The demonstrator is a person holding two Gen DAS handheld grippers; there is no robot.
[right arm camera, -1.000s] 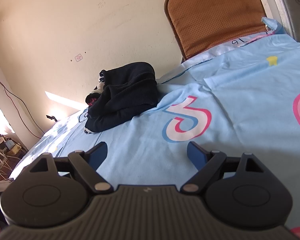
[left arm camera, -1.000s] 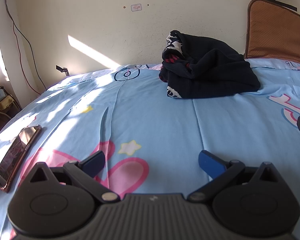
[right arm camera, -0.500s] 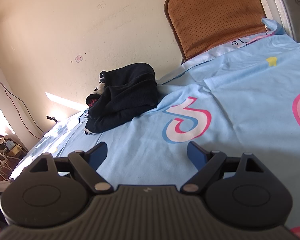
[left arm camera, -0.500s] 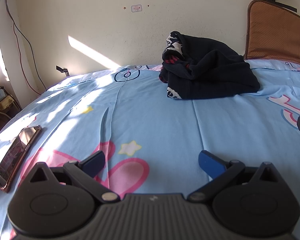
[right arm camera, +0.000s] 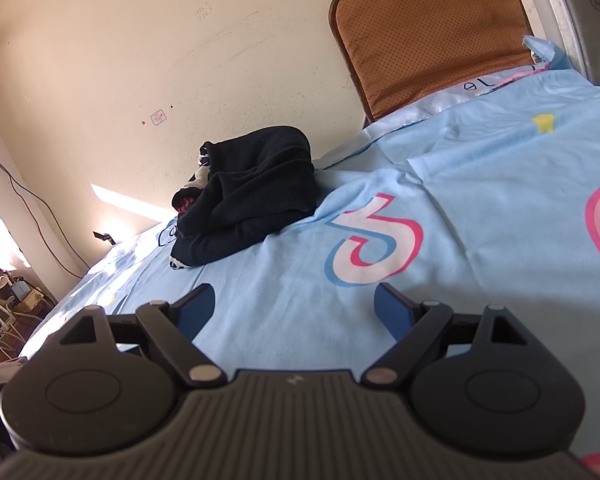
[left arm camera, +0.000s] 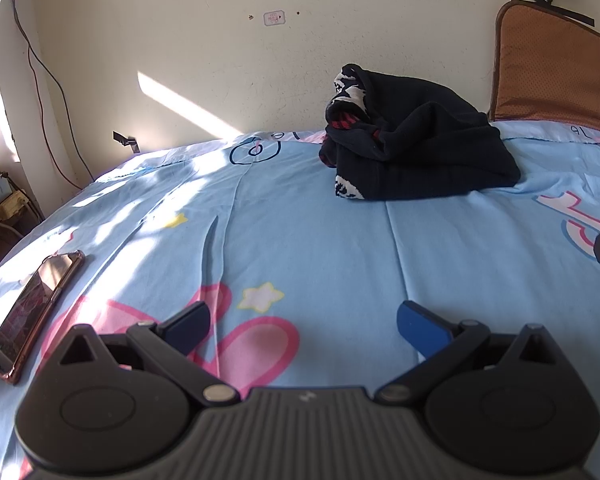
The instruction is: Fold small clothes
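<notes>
At the far side of the bed, close to the wall, a dark garment lies bundled on the blue printed sheet; layers overlap and a red-and-white patterned part shows at its left end. Its lower portion looks flat and stacked while the upper portion is humped, so the bundle would fit either a loose heap awaiting folding or a roughly folded piece set aside; the low viewing angle does not settle which. No other clothing is visible in either view.

Left gripper: jaws spread wide, nothing between them, held low over the pink print of the sheet, well apart from the garment. Right gripper: likewise wide open and empty, held low over the sheet, garment ahead and to its left.

Surroundings: a phone lies on the sheet at the left edge; a brown cushion stands against the wall beyond the garment.

Comparison with the frames one second and half a second earlier: no visible change. Garment, phone and both grippers keep the same positions and the same jaw opening.
</notes>
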